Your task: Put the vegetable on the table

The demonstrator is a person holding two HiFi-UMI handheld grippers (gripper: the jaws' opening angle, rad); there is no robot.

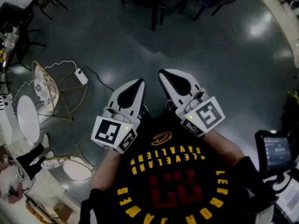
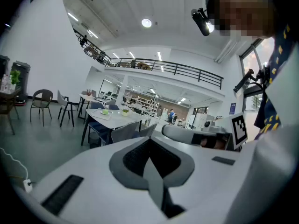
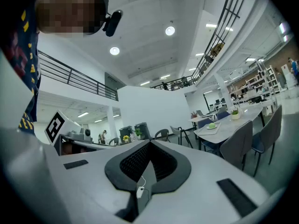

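I hold both grippers close to my chest, side by side over the grey floor. The left gripper (image 1: 138, 82) is shut with nothing in it, and its jaws meet at a point (image 2: 150, 140). My right gripper (image 1: 163, 73) is also shut and empty (image 3: 150, 144). Far ahead stands a white table (image 2: 122, 120) (image 3: 230, 126). On it lies a small green object (image 2: 105, 111) (image 3: 212, 125) on a tray, beside a small potted plant (image 3: 235, 114). I cannot tell if the green object is the vegetable.
Grey chairs (image 3: 245, 141) stand around the table. On the floor at the left are a white cable with an adapter (image 1: 81, 76) and a gold wire-frame stool (image 1: 51, 91). A lit screen (image 1: 275, 152) sits at my right. Dark table legs (image 1: 153, 6) stand ahead.
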